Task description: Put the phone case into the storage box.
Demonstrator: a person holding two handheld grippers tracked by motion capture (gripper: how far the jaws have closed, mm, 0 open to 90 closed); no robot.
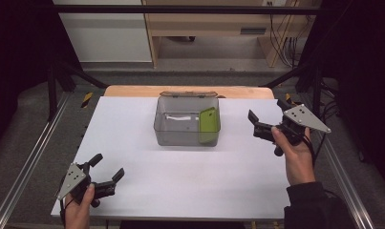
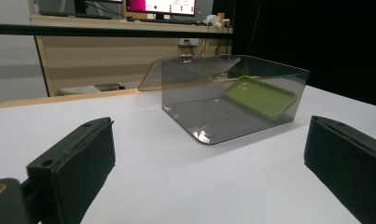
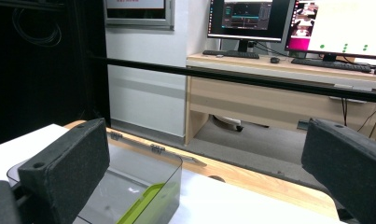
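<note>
1. Jaws on both grippers stand spread wide apart with nothing between them; this is plain in the high view and in each gripper view
2. Left gripper (image 1: 106, 173) is held in the person's left hand (image 1: 80, 205) low over the near left corner of the white surface (image 1: 147, 157), well apart from the box
3. Right gripper (image 1: 264, 119) is held in the right hand (image 1: 295, 155) above the right edge of the surface, raised and near the box's right side, not touching it
4. Clear grey plastic box (image 1: 180, 129) sits at the middle of the surface toward the far edge; its hinged lid (image 1: 187, 94) is folded open to the far side
5. Green phone case (image 1: 208, 125) is inside the box at its right end, leaning tilted against the right wall
6. From the left gripper view, the box (image 2: 209, 107) lies ahead between the jaws, with the green case (image 2: 260, 95) resting aslant inside
7. From the right gripper view, the box rim (image 3: 162, 156) and an edge of the green case (image 3: 141, 205) show low left
8. Desk with monitors (image 3: 251, 21) stands beyond the surface
</note>
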